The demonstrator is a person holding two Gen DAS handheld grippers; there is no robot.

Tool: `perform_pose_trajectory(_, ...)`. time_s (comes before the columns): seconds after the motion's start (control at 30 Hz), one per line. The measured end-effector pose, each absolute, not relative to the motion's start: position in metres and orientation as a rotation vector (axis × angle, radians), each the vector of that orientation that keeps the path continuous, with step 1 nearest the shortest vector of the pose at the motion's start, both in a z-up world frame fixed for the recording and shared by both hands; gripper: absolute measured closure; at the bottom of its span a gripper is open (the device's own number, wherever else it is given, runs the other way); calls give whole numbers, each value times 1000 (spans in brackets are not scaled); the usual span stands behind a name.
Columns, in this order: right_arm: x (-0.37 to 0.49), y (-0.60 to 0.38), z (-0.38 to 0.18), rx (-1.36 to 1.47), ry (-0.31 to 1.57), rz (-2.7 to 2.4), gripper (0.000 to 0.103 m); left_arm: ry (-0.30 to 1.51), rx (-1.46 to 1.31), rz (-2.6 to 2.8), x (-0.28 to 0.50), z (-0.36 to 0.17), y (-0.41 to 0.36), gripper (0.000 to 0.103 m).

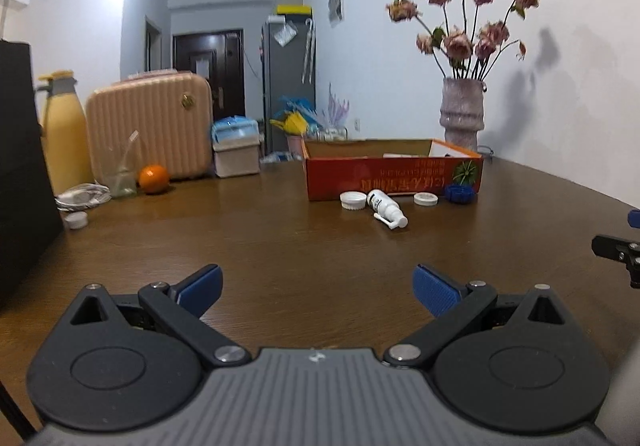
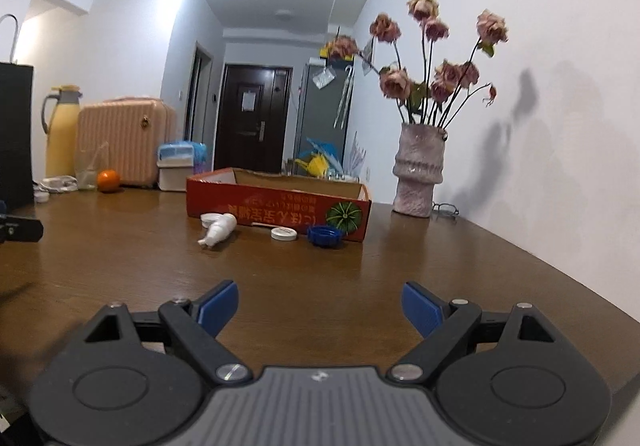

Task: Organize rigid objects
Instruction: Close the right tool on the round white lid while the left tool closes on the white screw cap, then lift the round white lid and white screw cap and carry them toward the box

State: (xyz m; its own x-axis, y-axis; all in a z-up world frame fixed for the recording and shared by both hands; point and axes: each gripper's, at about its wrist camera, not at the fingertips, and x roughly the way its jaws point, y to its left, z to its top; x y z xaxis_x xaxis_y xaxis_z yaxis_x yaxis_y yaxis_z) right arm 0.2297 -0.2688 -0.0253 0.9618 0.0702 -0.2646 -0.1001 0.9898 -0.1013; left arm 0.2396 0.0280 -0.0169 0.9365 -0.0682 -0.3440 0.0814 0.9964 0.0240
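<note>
A shallow red cardboard box [image 1: 394,176] [image 2: 276,208] sits on the brown table, open at the top. In front of it lie a white spray bottle [image 1: 386,208] [image 2: 219,229] on its side, two white lids [image 1: 353,200] [image 1: 425,199] and a blue lid [image 1: 461,193] [image 2: 325,235]. In the right wrist view one white lid [image 2: 283,233] lies next to the blue one, another [image 2: 209,219] behind the bottle. My left gripper [image 1: 318,286] is open and empty, well short of these things. My right gripper [image 2: 320,304] is open and empty too, its tip showing at the edge of the left wrist view.
A vase of dried roses [image 1: 462,114] [image 2: 418,174] stands right of the box, near the wall, with glasses [image 2: 446,209] beside it. At the far left are an orange [image 1: 154,178], a glass [image 1: 120,182], a pink case [image 1: 150,126], a yellow flask [image 1: 66,134] and a black bag [image 1: 20,166].
</note>
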Motion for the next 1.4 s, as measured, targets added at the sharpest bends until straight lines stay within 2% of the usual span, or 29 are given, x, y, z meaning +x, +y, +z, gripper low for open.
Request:
perform_pose_trajectory(0.2, 299, -273, -15, -52, 373, 125, 16, 398, 62, -83, 301, -15, 25, 0)
perform_pose_trajectory(0.33, 348, -271, -9, -29, 434, 171, 21, 496, 41, -116, 357, -16, 24, 1)
perform_pose_trajectory(0.5, 423, -257, -11, -38, 518, 257, 28, 569, 53, -162, 434, -20, 21, 12)
perform_pose_trajectory(0.57, 454, -249, -14, -46, 559, 280, 37, 587, 76, -148, 464, -23, 16, 20)
perform_pose_trajectory(0.6, 468, -245, -16, -40, 584, 288, 38, 602, 81, -154, 479, -24, 14, 26)
perform_pose_trajectory(0.77, 531, -222, -22, -87, 645, 326, 43, 641, 90, -220, 536, -35, 4, 29)
perform_pose_trajectory(0.93, 568, -211, -33, -123, 699, 304, 45, 669, 75, -293, 569, -42, 0, 34)
perform_pose_trajectory(1.03, 579, -213, -37, -100, 713, 308, 58, 677, 89, -303, 582, -45, -5, 49)
perform_pose_trajectory(1.07, 580, -214, -38, -87, 707, 317, 61, 674, 103, -313, 584, -44, -7, 50)
perform_pose_trajectory(1.1, 581, -214, -38, -92, 704, 314, 64, 678, 100, -336, 586, -44, -8, 62)
perform_pose_trajectory(1.4, 577, -207, -35, -116, 693, 333, 64, 653, 117, -340, 565, -28, -8, 62)
